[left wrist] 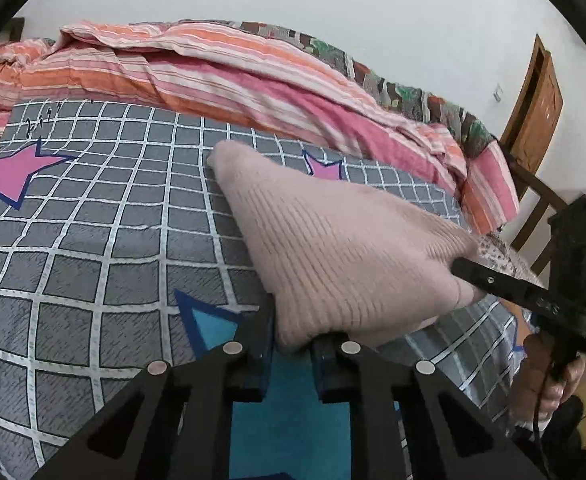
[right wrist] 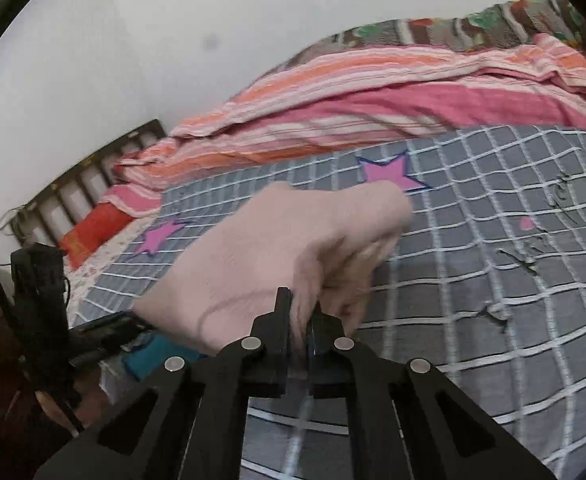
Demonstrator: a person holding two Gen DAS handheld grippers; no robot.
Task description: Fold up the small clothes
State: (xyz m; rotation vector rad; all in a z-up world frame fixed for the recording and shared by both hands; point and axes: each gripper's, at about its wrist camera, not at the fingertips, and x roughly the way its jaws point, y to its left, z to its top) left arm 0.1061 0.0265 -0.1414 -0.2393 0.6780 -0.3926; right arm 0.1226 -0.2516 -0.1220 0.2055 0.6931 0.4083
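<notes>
- My left gripper (left wrist: 291, 350) has its jaws drawn close, pinching the near corner of the pale pink knit garment (left wrist: 333, 248) between the blue pads.
- My right gripper (right wrist: 299, 320) is clamped nearly flat on the opposite edge of the same garment (right wrist: 277, 248), the fabric squeezed into the thin slit between the fingers.
- In the left wrist view the right gripper (left wrist: 467, 270) shows from the side, biting the garment's right corner, with a hand (left wrist: 553, 384) on its handle.
- The garment hangs stretched between the two grips, its far end resting on the grey checked bedsheet (left wrist: 93, 240).
- The sheet lies bare to the left and ahead; a striped pink and orange quilt (left wrist: 213, 76) is bunched along the far side against the white wall.
- A wooden door (left wrist: 537, 120) stands beyond the bed's right end, and a slatted headboard (right wrist: 89, 184) at the other end.
- Dark scribbled marks on the sheet (left wrist: 39, 124) are too small for me to read.
</notes>
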